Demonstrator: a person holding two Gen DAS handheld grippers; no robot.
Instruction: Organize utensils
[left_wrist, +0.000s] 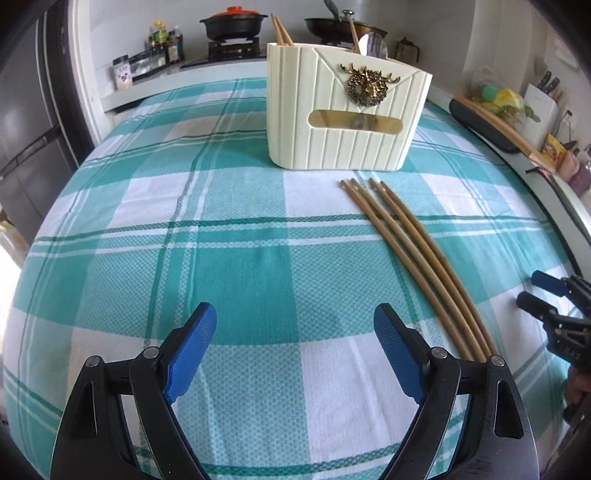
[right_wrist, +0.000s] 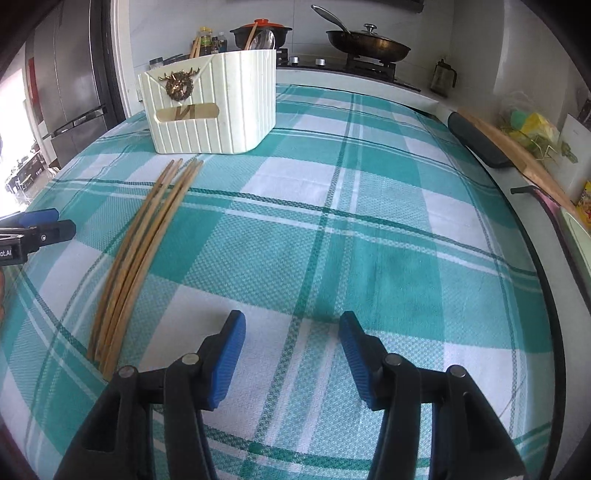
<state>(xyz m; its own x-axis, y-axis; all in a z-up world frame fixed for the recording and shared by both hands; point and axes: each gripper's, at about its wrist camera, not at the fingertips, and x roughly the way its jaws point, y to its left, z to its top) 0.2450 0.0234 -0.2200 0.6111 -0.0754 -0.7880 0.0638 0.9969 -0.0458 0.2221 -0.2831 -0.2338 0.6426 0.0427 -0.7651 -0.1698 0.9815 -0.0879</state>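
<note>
cloth (left_wrist: 236, 258): teal and white plaid, thin dark green lines
holder (left_wrist: 347, 122): cream, ribbed, with a gold emblem
chopsticks (left_wrist: 413, 243): tan
fingers (left_wrist: 192, 339): blue pads on black arms
pot lid (left_wrist: 236, 10): orange-red

Right tongs (right_wrist: 291, 325) hover open over the checked cloth on the surface (right_wrist: 369, 240), nothing between the blue pads. Four chopsticks (right_wrist: 147, 243) lie at left, tips toward the far cream utensil holder (right_wrist: 214, 107). Left tongs (right_wrist: 48, 221) show at the left edge.
</note>
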